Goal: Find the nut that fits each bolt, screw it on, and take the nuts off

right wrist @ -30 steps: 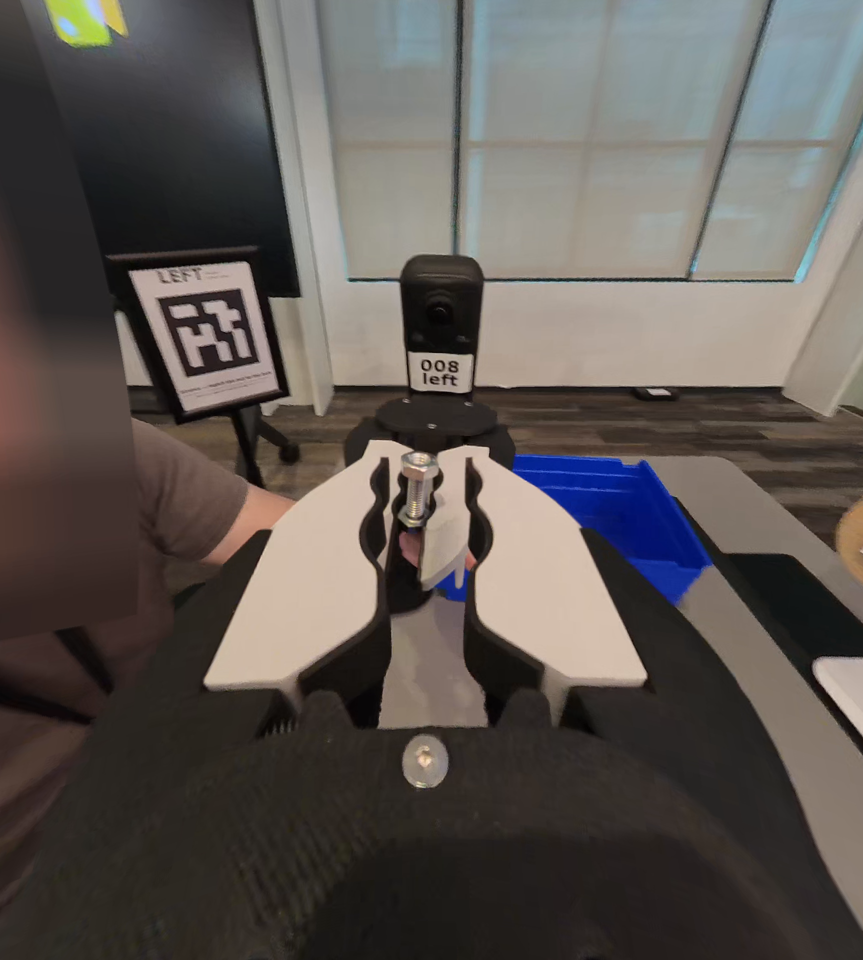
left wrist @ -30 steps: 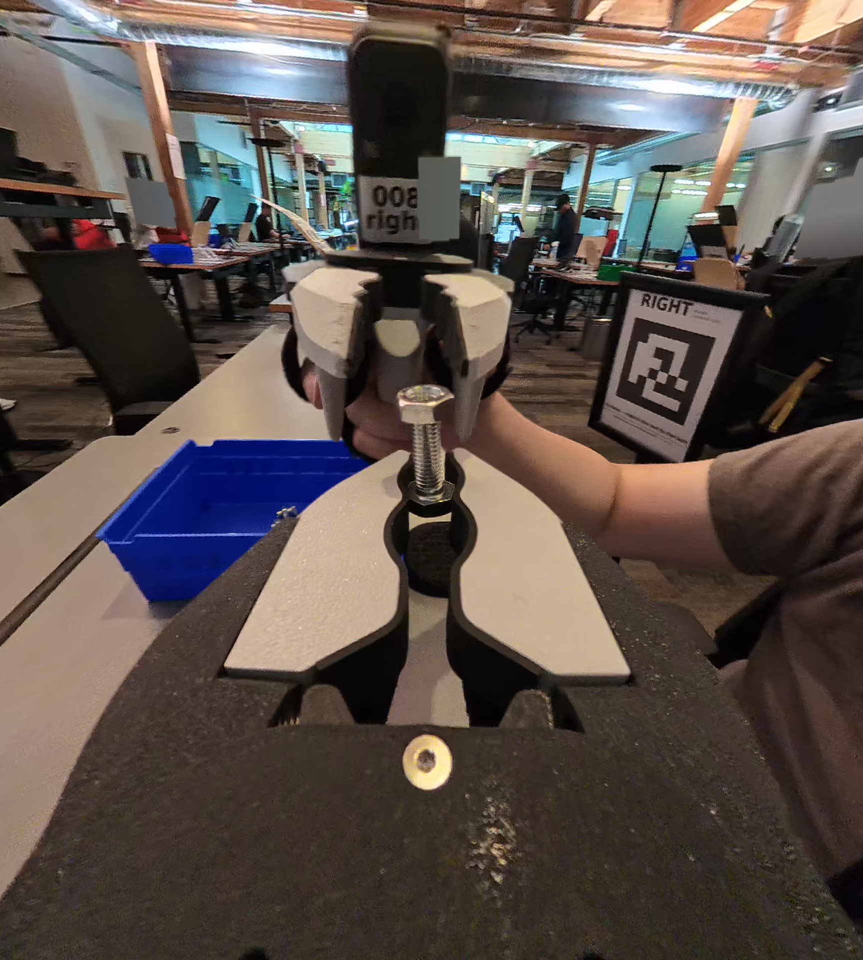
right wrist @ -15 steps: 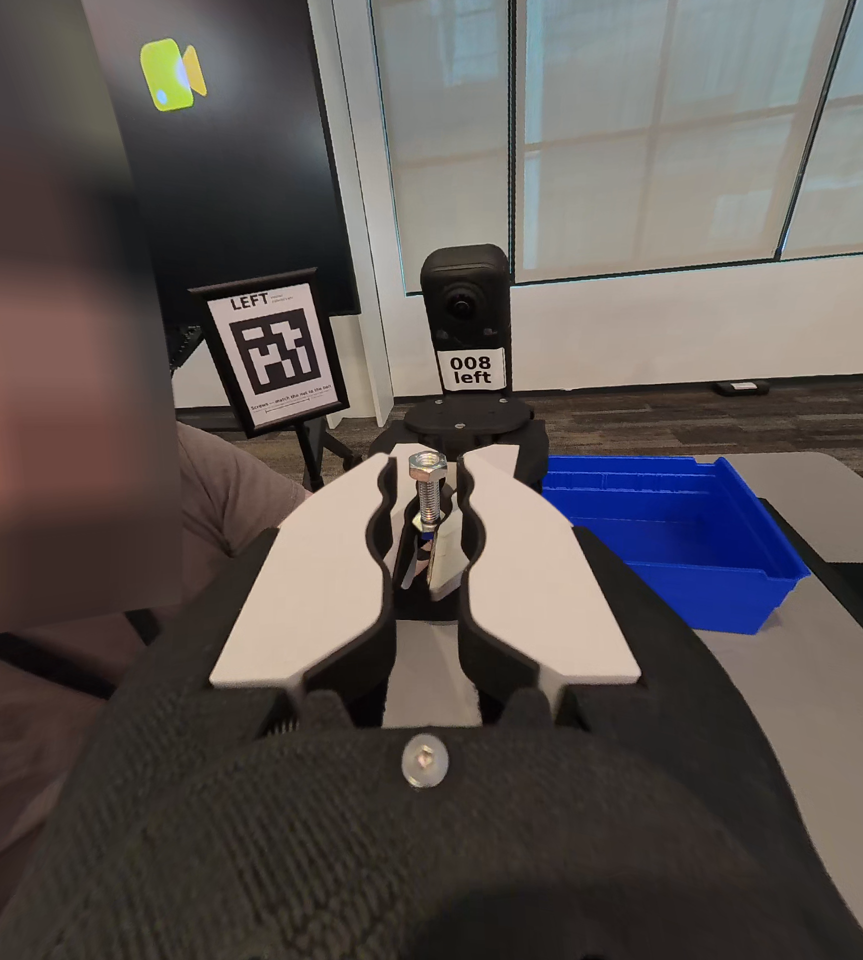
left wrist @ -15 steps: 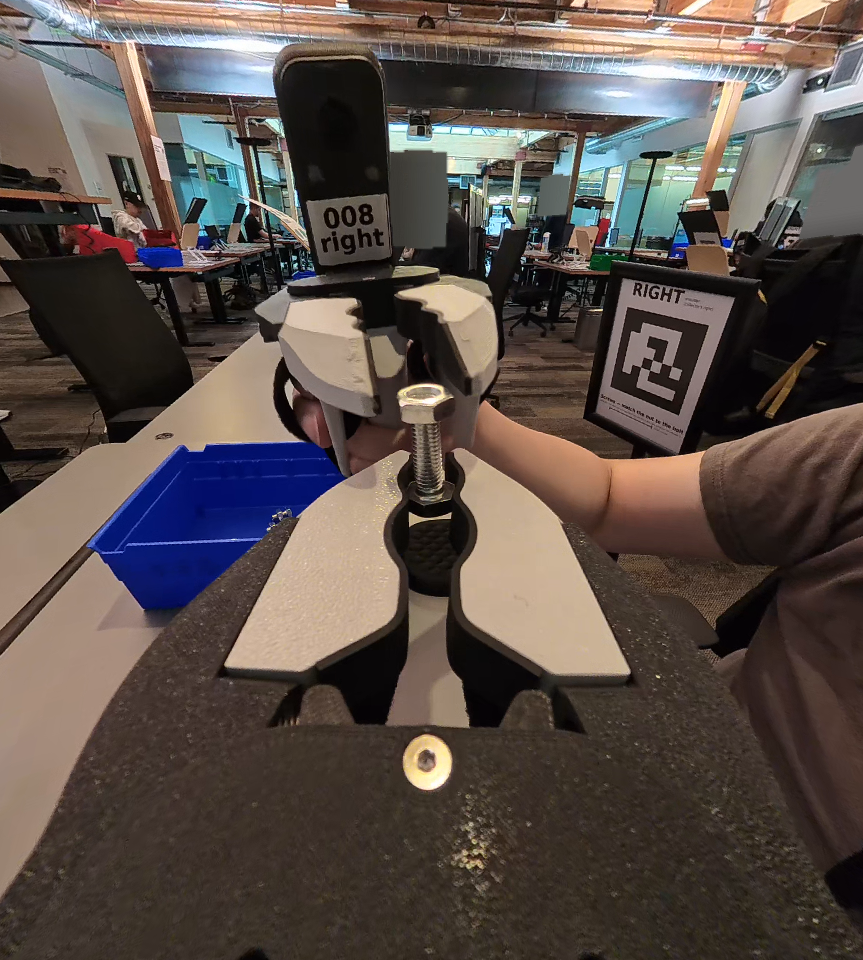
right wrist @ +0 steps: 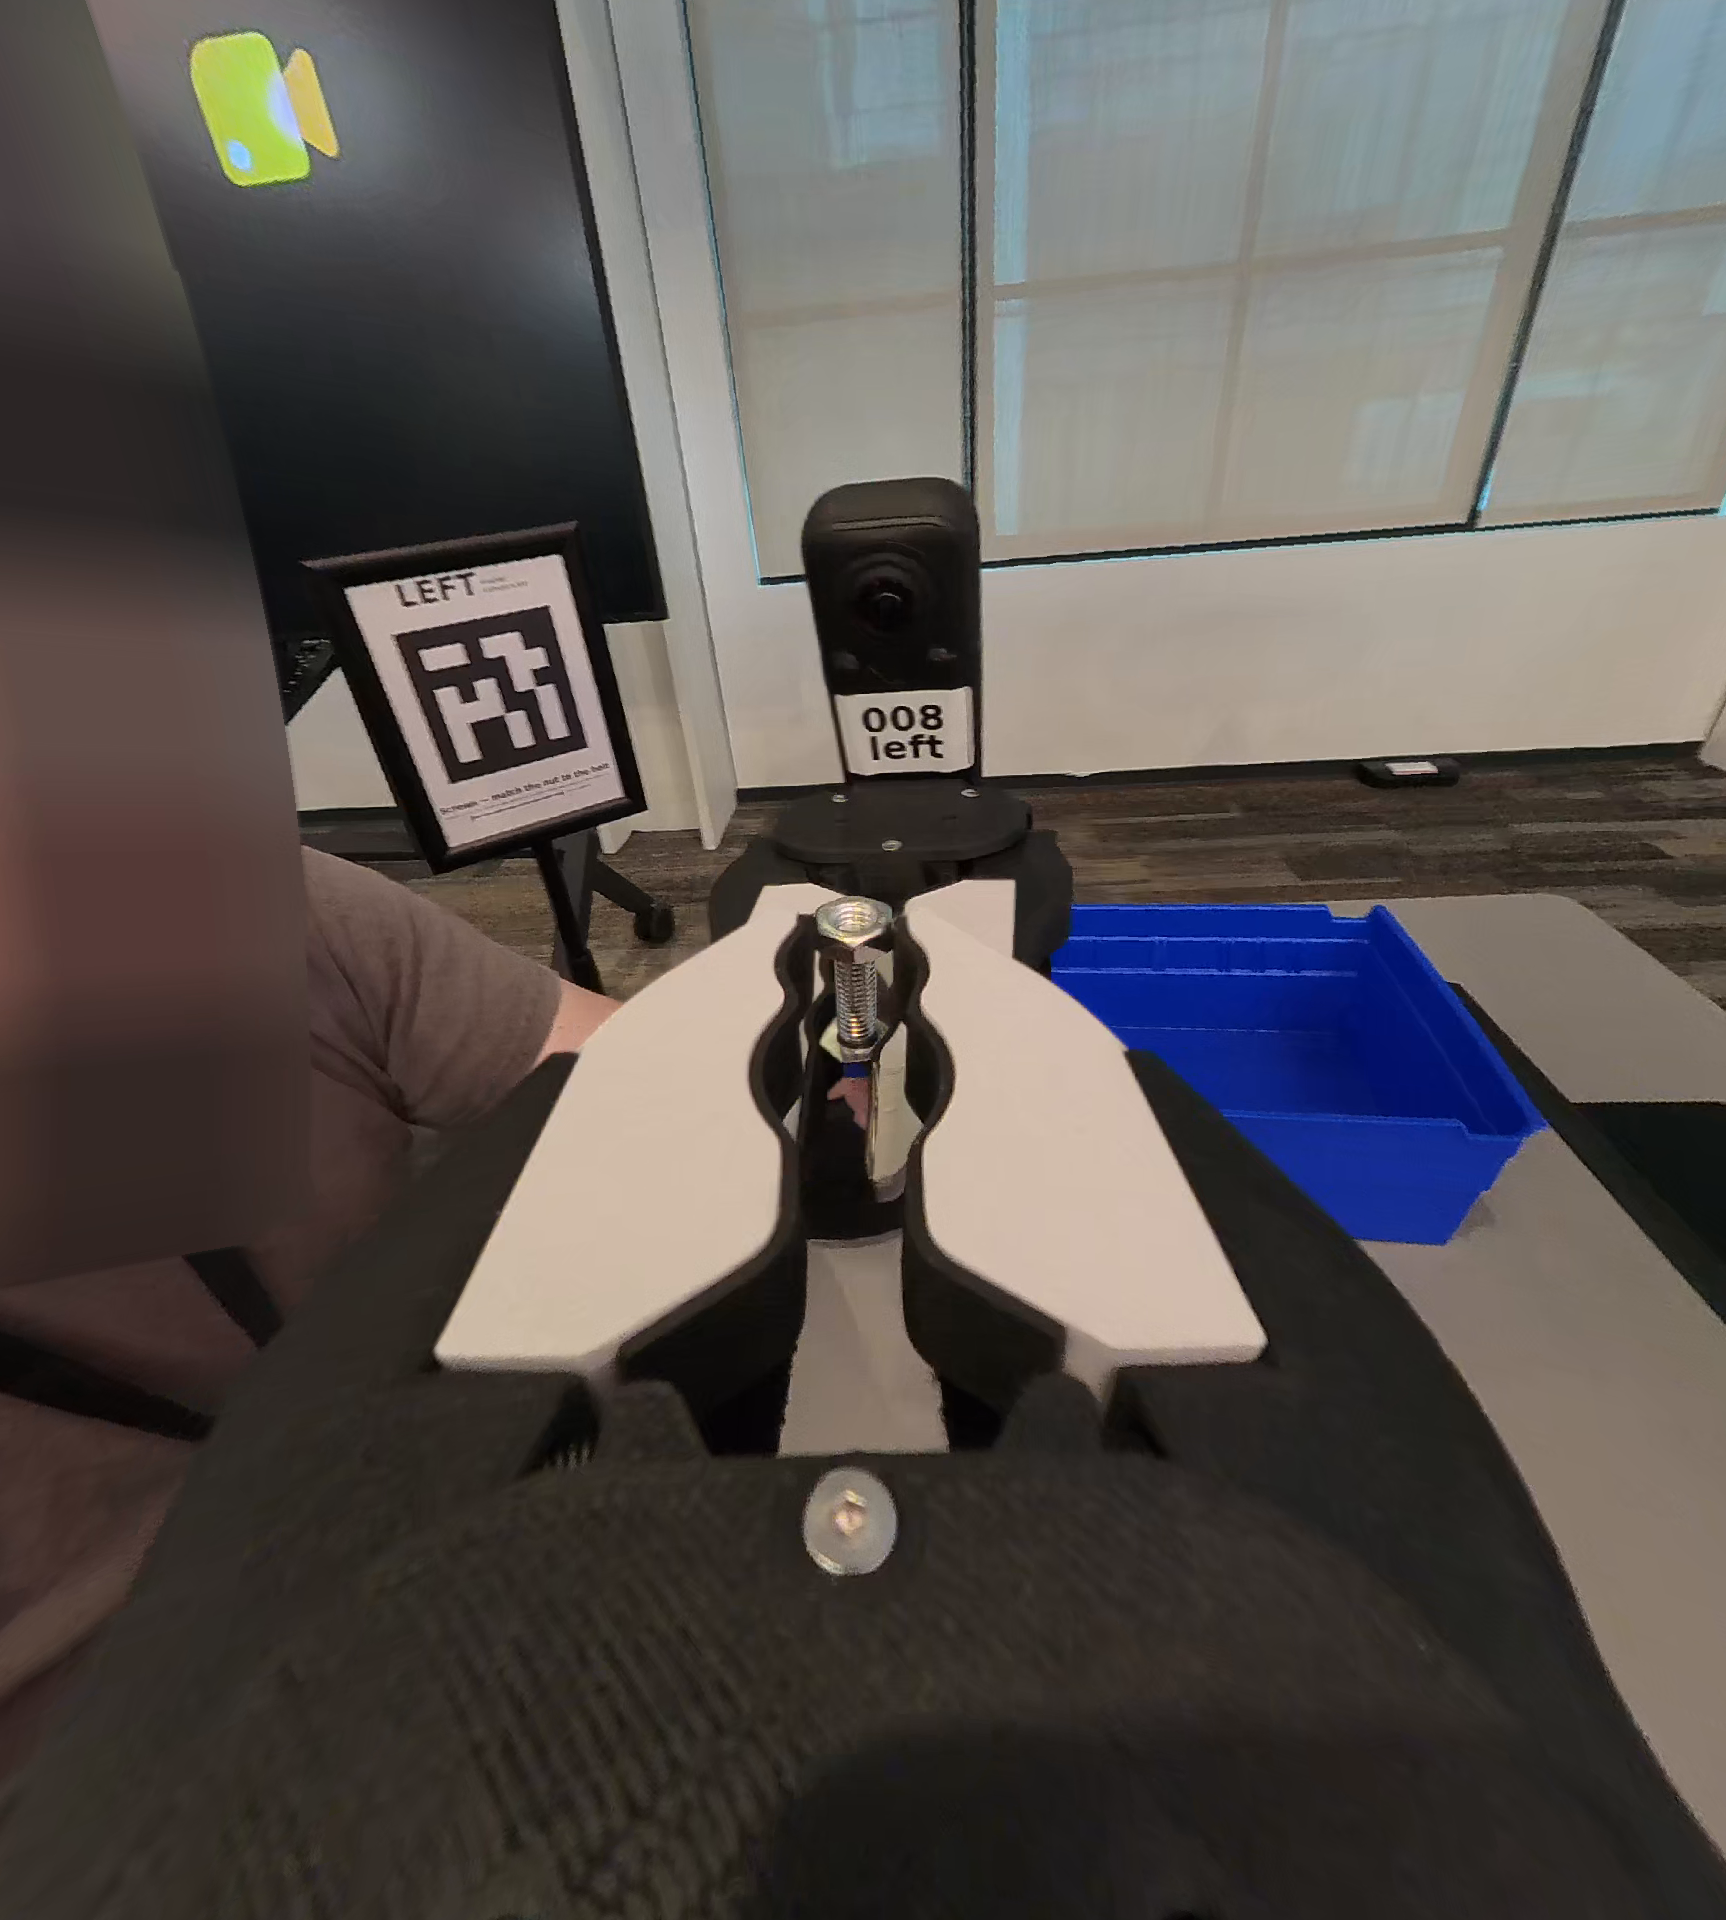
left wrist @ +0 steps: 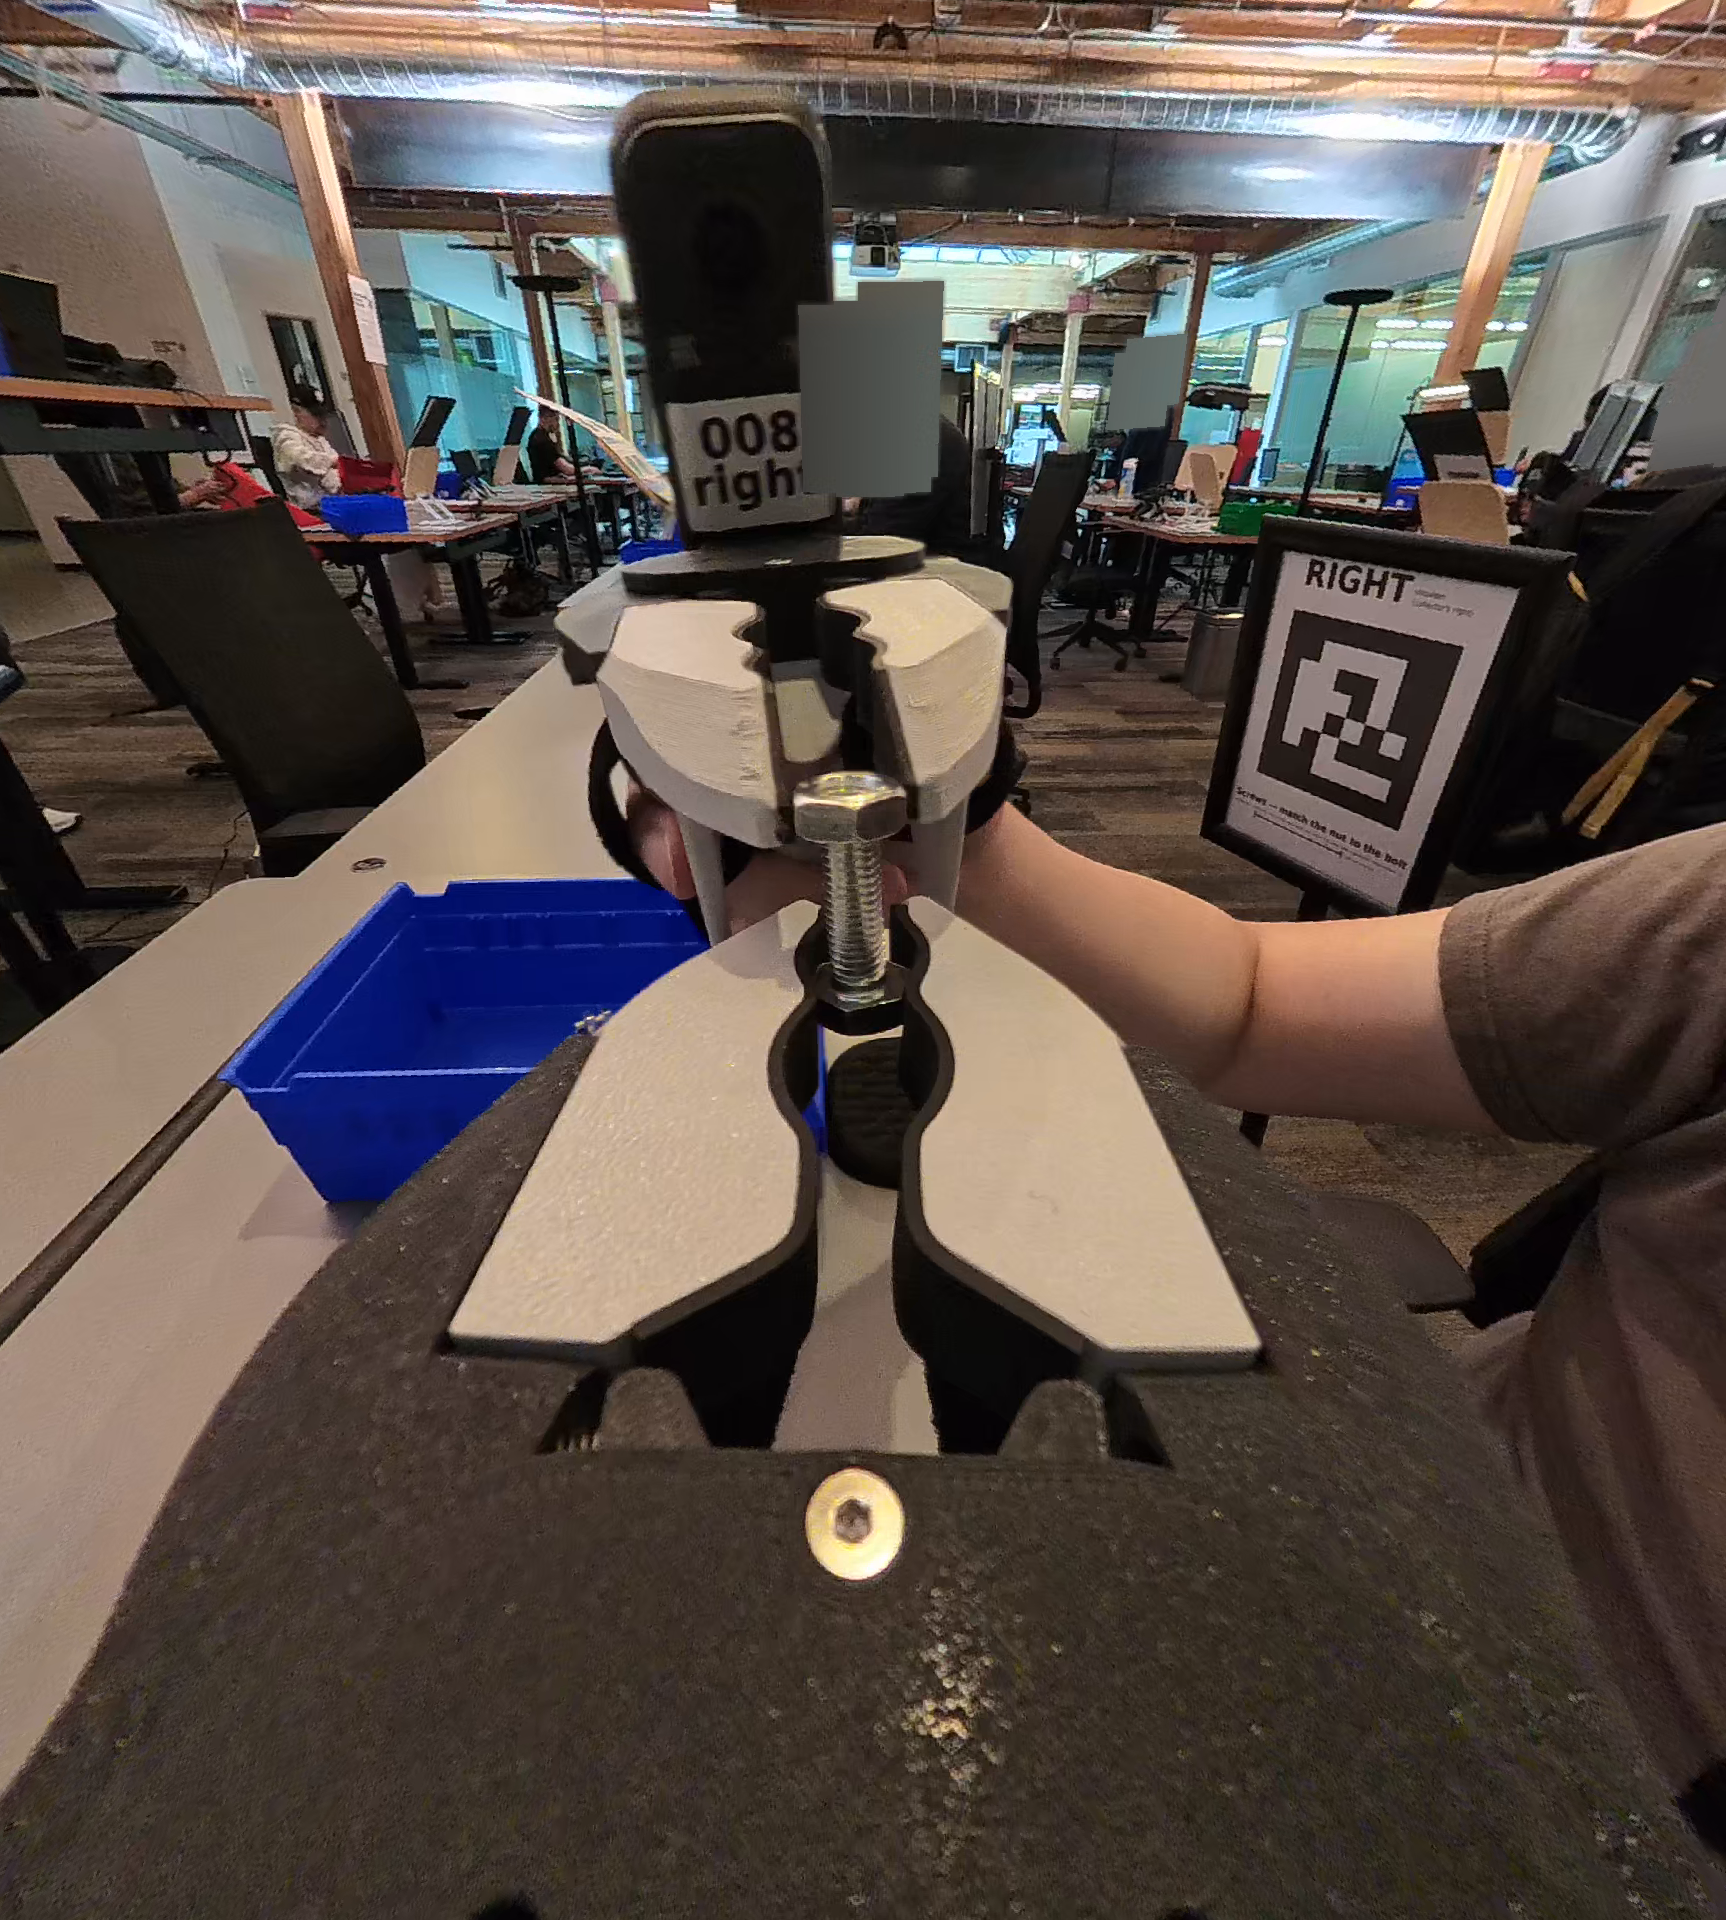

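Observation:
A silver hex bolt (left wrist: 851,894) stands upright in mid air with its head on top. A nut (left wrist: 857,1003) sits low on its thread. My left gripper (left wrist: 857,940) is shut on the nut. My right gripper (left wrist: 817,769) faces it from the far side, its tips at the bolt head. In the right wrist view the right gripper (right wrist: 854,925) is shut on the bolt head (right wrist: 851,923), the thread runs down to the nut (right wrist: 859,1042), and a left gripper finger (right wrist: 882,1132) shows below it.
A blue bin (left wrist: 443,1018) stands on the grey table (left wrist: 59,1143), left of the grippers; it also shows in the right wrist view (right wrist: 1285,1039). Framed marker signs stand on floor stands (left wrist: 1358,727) (right wrist: 485,707). The person's arm (left wrist: 1202,987) reaches in from the right. The left gripper's tips are roughly 5 cm from the right gripper's.
The right gripper has swung left and back to upright and come closer. The right wrist view now looks further down on the bolt head. Both grips have held.

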